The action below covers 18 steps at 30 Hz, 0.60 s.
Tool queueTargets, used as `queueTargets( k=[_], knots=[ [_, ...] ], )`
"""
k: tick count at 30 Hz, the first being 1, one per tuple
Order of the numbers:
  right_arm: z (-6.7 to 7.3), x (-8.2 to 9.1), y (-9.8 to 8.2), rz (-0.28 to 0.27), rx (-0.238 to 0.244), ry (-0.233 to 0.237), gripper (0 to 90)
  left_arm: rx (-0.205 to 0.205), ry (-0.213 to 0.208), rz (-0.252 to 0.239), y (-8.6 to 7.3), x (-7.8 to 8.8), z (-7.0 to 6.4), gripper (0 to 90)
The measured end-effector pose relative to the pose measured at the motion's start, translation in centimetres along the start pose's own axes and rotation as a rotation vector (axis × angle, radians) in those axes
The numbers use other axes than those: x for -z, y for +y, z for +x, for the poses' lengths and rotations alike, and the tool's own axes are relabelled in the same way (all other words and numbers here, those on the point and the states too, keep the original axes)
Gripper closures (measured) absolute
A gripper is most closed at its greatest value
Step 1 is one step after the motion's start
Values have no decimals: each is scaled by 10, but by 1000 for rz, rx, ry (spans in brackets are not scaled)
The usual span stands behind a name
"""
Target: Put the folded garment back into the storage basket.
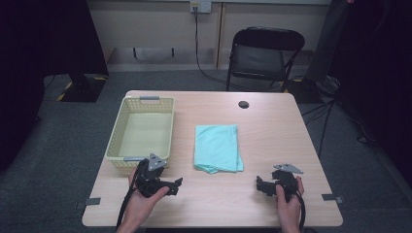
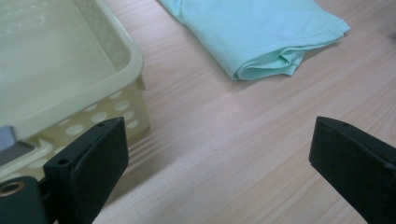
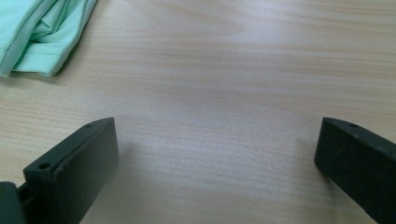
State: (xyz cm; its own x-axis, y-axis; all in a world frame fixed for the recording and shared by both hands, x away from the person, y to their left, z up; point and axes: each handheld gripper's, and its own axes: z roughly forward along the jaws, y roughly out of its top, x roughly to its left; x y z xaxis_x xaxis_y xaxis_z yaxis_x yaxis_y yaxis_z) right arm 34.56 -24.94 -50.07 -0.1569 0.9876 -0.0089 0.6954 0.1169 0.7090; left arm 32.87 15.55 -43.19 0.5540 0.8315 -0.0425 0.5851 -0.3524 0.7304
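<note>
In the high view, the folded mint-green cloth (image 1: 217, 148) lies mid-counter, its long axis running from the near edge to the far edge, just beside the yellow basket (image 1: 118, 133). The left claw (image 1: 176, 186) and right claw (image 1: 259, 184) flank the cloth's near end, about equally close.

In the left gripper view, the jaws stand wide and empty; the cloth (image 2: 261, 32) lies ahead and right of them.

In the right gripper view, the jaws also gape, holding nothing; the cloth (image 3: 44, 32) lies ahead and left.
</note>
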Motion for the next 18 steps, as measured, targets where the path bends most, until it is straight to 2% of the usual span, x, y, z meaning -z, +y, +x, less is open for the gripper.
queueTargets(
  k=[7,13,18],
  knots=[
    [0,0,0,0,0,0,0,-33,-9,-11,14,-4,-10,45],
    [0,0,0,0,0,0,0,-58,-21,6,18,-10,-15,47],
    [0,0,0,0,0,0,0,-72,-35,10,29,-17,-21,47]
  ],
)
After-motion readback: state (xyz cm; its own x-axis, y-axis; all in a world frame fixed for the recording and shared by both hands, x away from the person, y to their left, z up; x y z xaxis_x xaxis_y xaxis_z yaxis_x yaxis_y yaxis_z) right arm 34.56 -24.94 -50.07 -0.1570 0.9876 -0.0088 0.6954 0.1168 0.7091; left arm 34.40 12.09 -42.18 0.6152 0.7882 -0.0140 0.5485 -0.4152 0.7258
